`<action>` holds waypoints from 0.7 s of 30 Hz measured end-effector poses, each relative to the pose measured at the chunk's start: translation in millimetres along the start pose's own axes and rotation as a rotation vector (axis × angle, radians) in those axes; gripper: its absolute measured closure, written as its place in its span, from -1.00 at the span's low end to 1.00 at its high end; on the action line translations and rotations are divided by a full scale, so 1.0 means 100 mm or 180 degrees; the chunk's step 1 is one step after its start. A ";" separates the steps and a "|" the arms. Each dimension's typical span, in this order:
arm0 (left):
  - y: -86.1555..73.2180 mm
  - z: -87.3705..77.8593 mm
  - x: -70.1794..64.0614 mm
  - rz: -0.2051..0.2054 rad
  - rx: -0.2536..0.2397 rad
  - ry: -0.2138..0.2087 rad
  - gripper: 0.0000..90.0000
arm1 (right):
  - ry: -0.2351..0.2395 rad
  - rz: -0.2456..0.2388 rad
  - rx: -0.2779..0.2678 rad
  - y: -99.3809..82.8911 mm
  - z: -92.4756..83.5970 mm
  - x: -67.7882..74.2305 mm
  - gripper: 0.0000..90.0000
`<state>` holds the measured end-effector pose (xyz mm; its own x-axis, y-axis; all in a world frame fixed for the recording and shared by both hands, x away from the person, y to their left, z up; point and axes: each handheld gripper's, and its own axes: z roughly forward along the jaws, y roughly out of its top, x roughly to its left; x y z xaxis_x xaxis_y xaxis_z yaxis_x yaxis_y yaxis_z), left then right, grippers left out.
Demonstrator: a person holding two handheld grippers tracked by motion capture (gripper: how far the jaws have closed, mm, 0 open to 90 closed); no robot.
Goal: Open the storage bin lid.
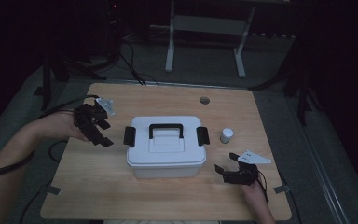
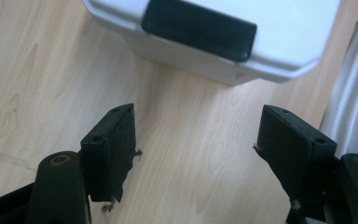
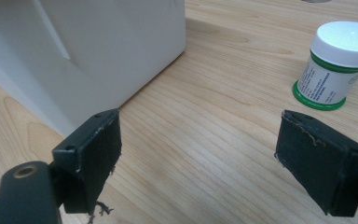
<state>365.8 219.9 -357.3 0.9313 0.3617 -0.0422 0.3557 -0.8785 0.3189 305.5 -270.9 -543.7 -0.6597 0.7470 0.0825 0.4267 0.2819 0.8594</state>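
A white lidded box (image 1: 165, 147) with a black handle and two black side latches stands in the middle of the wooden table (image 1: 121, 196). My left gripper (image 1: 100, 134) hovers left of the box, open and empty, jaws pointing toward the left latch (image 2: 198, 29). In the left gripper view the box (image 2: 284, 42) lies just ahead, above bare wood. My right gripper (image 1: 226, 163) rests low at the box's right front corner, open with nothing between its jaws. A small white jar (image 3: 338, 63) with a white cap and green band stands ahead of it; in the high view the jar (image 1: 226, 135) is right of the box.
A round cable hole (image 1: 204, 100) sits near the table's far edge. Cables trail off the left side. A white frame stand (image 1: 205, 28) is on the floor beyond the table. Pale cloth (image 2: 354, 102) shows at the right of the left gripper view.
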 end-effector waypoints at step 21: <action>0.66 0.12 -0.07 0.0360 0.0104 -0.0047 -0.37 | 0.0031 -0.0011 -0.0005 -0.02 0.00 0.00 -0.69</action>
<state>383.9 155.4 -347.4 0.9666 0.2554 -0.0217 0.2505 -0.9232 0.2916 304.8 -271.6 -544.9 -0.6671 0.7402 0.0844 0.4234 0.2835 0.8604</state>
